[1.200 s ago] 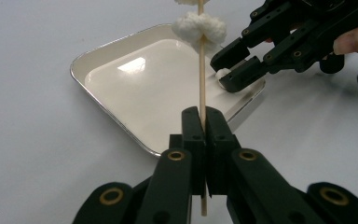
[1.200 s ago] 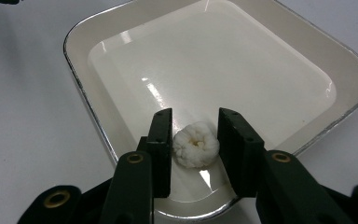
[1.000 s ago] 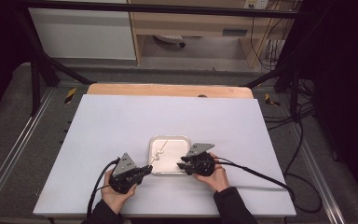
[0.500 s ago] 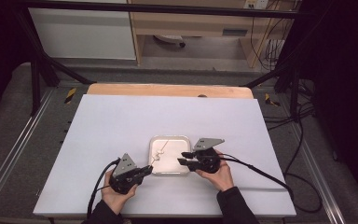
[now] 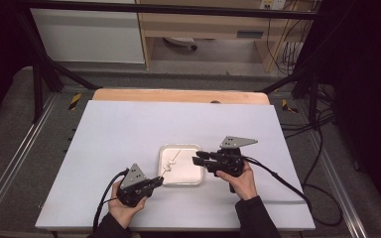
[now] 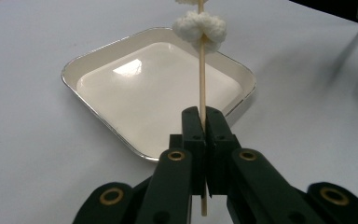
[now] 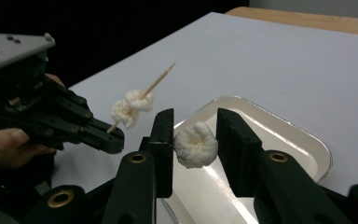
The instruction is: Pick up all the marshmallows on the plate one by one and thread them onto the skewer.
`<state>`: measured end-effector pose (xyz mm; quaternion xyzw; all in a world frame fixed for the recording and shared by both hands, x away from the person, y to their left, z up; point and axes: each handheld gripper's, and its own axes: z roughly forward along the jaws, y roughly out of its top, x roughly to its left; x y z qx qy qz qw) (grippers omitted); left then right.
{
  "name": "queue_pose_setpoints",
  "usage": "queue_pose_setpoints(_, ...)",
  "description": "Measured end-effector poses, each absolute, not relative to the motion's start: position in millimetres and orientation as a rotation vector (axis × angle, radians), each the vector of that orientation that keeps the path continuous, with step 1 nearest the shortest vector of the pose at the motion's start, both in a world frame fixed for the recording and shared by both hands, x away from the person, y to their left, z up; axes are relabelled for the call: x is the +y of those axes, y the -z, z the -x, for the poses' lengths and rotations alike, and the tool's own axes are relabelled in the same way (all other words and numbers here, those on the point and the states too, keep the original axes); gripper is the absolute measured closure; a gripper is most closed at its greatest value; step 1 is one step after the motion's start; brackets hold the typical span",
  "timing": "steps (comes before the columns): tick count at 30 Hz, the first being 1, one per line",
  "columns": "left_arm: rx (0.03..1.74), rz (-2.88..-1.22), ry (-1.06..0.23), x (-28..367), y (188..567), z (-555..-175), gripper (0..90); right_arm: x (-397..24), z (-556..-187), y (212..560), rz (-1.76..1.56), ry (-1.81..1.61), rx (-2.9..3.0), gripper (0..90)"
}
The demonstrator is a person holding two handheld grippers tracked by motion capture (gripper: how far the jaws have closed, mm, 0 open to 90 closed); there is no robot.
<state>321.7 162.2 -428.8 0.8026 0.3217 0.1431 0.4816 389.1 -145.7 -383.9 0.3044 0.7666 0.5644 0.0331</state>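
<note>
White counter (image 5: 129, 134) in a dim workroom, a shallow white tray (image 5: 194, 177) near its front edge.

No writing or brand can be read on anything here. The left claw (image 5: 155, 182), at seven o'clock of the tray, is clenched on a thin wooden skewer (image 6: 202, 84) that slants up over the tray with two fluffy white marshmallow pieces (image 7: 131, 108) threaded on it. The right claw (image 5: 198, 158), at three o'clock of the tray, holds a third marshmallow (image 7: 196, 144) between its jaws: the piece touches the left jaw, while a slight gap shows at the other. In the right gripper view this marshmallow hangs above the tray's near corner, just beside the skewer's pointed tip.
</note>
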Motion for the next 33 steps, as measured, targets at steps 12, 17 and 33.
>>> queue_pose_setpoints(12,0.763,-1.955,-0.35,160.3,427.8,-320.2,88.3,-149.6,-399.8,369.0,-1.014,-1.929,2.266,68.6)
queue_pose_setpoints(17,0.761,-1.951,-0.352,160.0,427.6,-320.1,88.3,-140.4,-404.9,368.4,-1.016,-1.971,2.274,68.8)
queue_pose_setpoints(33,0.758,-1.943,-0.351,159.2,427.1,-319.8,88.4,-124.8,-414.9,372.7,-1.059,-2.055,2.278,69.9)
